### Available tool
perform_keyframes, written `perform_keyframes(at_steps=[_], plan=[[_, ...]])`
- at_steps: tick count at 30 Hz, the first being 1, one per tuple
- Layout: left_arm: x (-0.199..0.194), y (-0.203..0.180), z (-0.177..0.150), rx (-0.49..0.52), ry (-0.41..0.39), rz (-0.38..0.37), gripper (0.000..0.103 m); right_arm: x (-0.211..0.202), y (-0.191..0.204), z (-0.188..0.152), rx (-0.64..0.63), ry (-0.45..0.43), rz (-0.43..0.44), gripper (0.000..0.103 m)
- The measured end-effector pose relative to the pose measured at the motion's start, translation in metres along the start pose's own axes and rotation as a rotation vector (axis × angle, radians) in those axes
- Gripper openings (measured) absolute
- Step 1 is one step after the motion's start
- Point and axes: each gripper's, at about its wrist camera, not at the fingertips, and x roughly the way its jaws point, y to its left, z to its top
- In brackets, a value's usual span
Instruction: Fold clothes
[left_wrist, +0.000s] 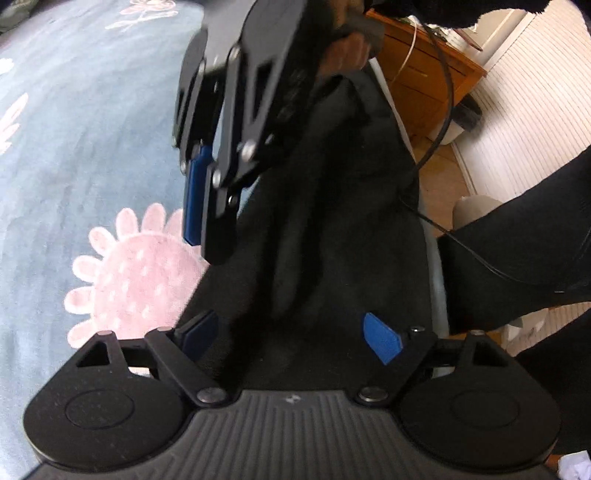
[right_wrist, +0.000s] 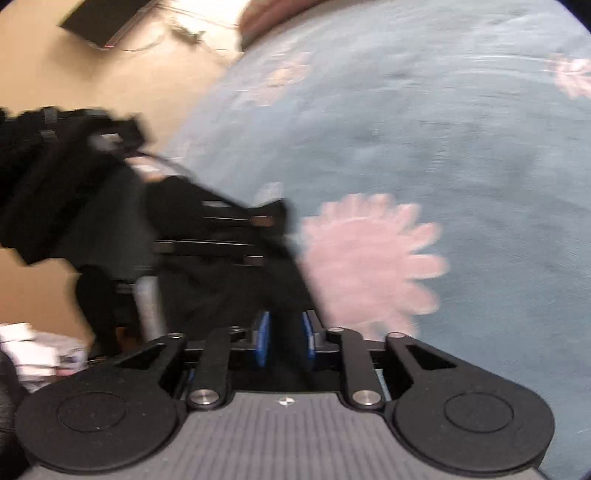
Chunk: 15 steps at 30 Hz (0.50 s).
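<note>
Black garment (left_wrist: 332, 229) draped over the edge of a blue flowered bedspread (left_wrist: 74, 147), both claws working at it.

Left claw (left_wrist: 291, 336) hovers over the dark cloth with its blue pads spread wide and gripping nothing, tilted steeply down, probably ready to take a fresh hold for a fold. Right claw (right_wrist: 284, 339) has its pads drawn near together with dark fabric between them; whether they truly pinch it I cannot tell, as the view is blurred. In the left view it angles down from above, a hand (left_wrist: 343, 48) on its handle, just beside the pink flower (left_wrist: 136, 280), seemingly lifting an edge.
</note>
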Motion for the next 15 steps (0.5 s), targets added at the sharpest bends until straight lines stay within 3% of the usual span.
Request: perform_keyframes(at_steps=[6,9,10,15], plan=[[-0.004,0.008,-0.004,-0.021,-0.008,0.065,0.086,0.024,-0.014,-0.001,-0.015,0.106,0.008,0.024],[-0.006,0.012,-0.003,-0.019,-0.025,0.099,0.086,0.019,-0.007,-0.001,-0.050,0.091,0.031,0.005],[-0.007,0.013,-0.002,-0.017,-0.031,0.102,0.086,0.016,-0.003,-0.001,-0.061,0.078,0.040,0.005],[0.002,0.012,0.005,0.039,-0.016,0.046,0.086,0.010,0.023,-0.003,-0.143,0.095,0.067,0.005]])
